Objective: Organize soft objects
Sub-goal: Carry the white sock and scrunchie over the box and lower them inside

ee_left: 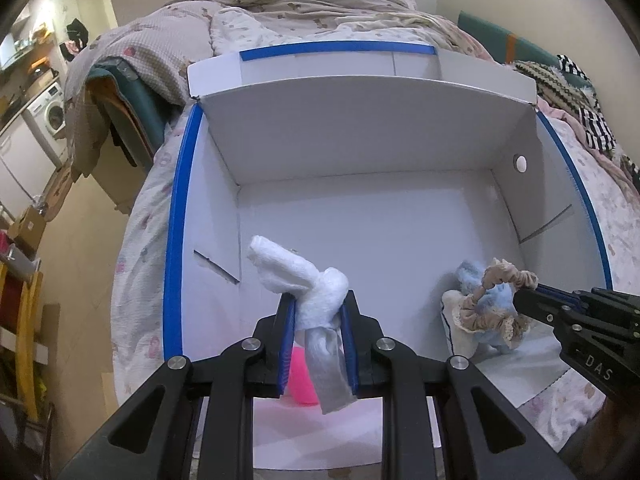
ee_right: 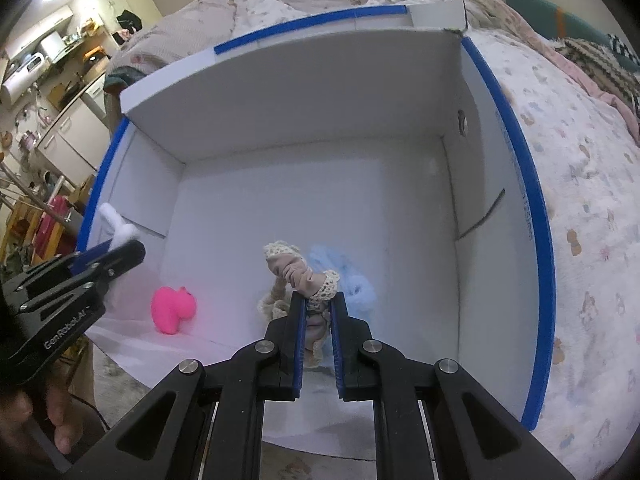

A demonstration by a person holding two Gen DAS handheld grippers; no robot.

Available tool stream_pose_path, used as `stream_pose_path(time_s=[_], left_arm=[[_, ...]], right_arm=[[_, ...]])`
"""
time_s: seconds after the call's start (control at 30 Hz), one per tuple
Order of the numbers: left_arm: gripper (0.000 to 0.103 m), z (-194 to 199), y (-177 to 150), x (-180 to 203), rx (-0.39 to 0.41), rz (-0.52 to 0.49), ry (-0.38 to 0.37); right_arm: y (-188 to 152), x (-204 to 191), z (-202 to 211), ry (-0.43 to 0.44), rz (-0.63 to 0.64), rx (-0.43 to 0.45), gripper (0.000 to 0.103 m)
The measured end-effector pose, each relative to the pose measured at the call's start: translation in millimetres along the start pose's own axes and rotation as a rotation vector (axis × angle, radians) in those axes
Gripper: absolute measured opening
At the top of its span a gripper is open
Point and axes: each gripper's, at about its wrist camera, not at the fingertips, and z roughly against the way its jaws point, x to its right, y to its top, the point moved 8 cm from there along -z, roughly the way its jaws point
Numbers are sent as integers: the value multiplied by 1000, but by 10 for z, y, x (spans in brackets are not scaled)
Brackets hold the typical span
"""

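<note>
A white box with blue rims point(ee_left: 176, 240) point(ee_right: 536, 240) lies open on the bed. My left gripper point(ee_left: 318, 308) is shut on a knotted white cloth point(ee_left: 288, 272), held over the box's front left; the cloth also shows in the right wrist view point(ee_right: 120, 228). My right gripper point(ee_right: 319, 300) is shut on a beige lace-trimmed scrunchie point(ee_right: 300, 272) point(ee_left: 504, 280), above a fluffy light blue item point(ee_right: 348, 276) point(ee_left: 496, 296) on the box floor. A pink soft toy point(ee_right: 173, 309) point(ee_left: 300, 376) lies on the floor at the front left.
The bed has a pale printed sheet point(ee_right: 592, 208) and a rumpled quilt point(ee_left: 304, 0) behind the box. Striped and knitted fabrics point(ee_left: 568, 88) lie at the far right. A washing machine point(ee_left: 50, 114) and shelves stand at the left.
</note>
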Motion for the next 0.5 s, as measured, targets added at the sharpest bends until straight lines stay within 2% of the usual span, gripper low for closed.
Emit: stream_pose_path(time_s=[0.37, 0.5], left_arm=[[20, -22, -37, 38, -14, -3, -16], [20, -17, -51, 57, -16, -11, -13]], right_arm=[[25, 13, 66, 1, -19, 28, 14], [55, 37, 99, 10, -40, 44, 21]])
